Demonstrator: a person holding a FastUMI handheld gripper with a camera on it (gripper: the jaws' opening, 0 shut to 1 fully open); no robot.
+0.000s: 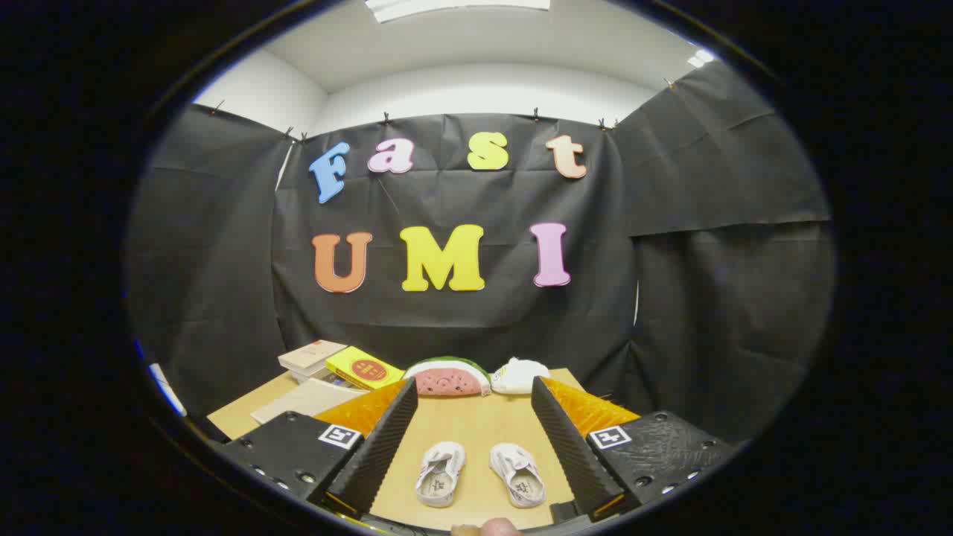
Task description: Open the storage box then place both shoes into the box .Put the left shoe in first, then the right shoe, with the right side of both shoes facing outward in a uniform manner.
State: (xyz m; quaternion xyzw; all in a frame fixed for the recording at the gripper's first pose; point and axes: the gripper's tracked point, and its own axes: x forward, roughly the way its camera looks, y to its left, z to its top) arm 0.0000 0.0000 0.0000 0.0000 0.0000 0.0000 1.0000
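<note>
Claw spread wide, gripping nothing, two shoes on table between fingers

shoes: white, grey marks on the insoles
table: tan wood
cushion: watermelon — pink, green rind
book: yellow, red disc

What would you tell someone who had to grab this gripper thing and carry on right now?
Gripper: fingers spread wide open, holding nothing, raised above the wooden table.
Shoes: a pair of small white shoes, one beside the other, lie side by side on the table between the fingers. Which is the left I cannot tell.
Beyond the fingers: a watermelon-slice plush, a white plush, a yellow book and other books.
Done: nothing visible; both shoes are out.
Left: find and open the storage box, then left shoe in, then right.
</note>
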